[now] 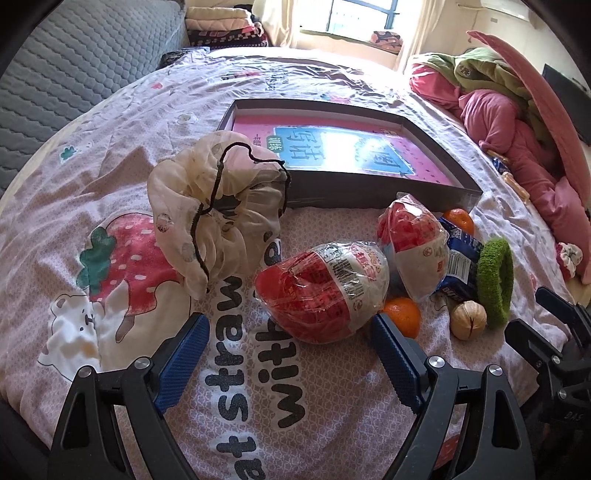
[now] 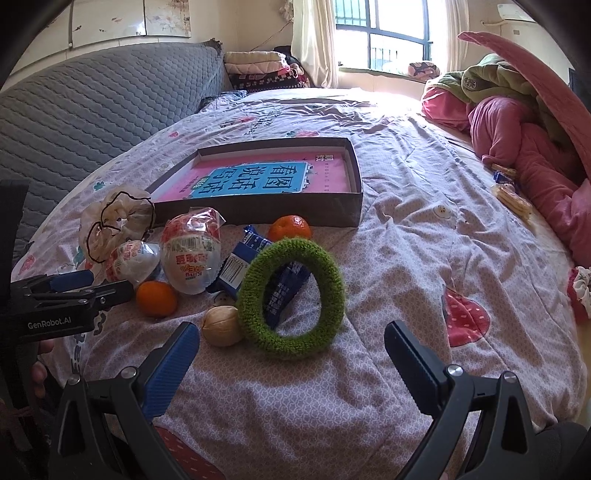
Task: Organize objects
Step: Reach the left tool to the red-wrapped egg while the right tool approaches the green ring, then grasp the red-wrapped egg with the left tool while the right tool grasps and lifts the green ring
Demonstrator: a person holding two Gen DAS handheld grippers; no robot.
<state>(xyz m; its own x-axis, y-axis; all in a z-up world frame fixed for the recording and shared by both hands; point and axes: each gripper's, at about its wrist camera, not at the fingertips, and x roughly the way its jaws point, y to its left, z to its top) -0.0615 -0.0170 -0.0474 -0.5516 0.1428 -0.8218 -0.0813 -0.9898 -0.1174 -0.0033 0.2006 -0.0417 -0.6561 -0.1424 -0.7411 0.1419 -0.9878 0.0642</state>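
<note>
Both claws hover released over a cluttered bed: the left claw (image 1: 288, 339) frames a wrapped red-and-white toy egg (image 1: 321, 291) at lower centre, the right claw (image 2: 291, 350) a green knitted ring (image 2: 291, 299). A clean pickup likely means closing squarely across the egg's crinkly wrap before moving it to the open box (image 2: 258, 181) at centre frame. The strawberry-print quilt (image 2: 406, 258) lies rumpled, with a sunlit window (image 2: 384, 33) at upper right.

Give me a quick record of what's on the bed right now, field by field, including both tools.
surface: bedspread with strawberry print
container: shallow box holding a pink book
loose items: green ring, two oranges, walnut, two wrapped eggs, blue packet, drawstring pouch
left tool: open, empty, facing the nearer egg
right tool: open, empty, facing the green ring
</note>
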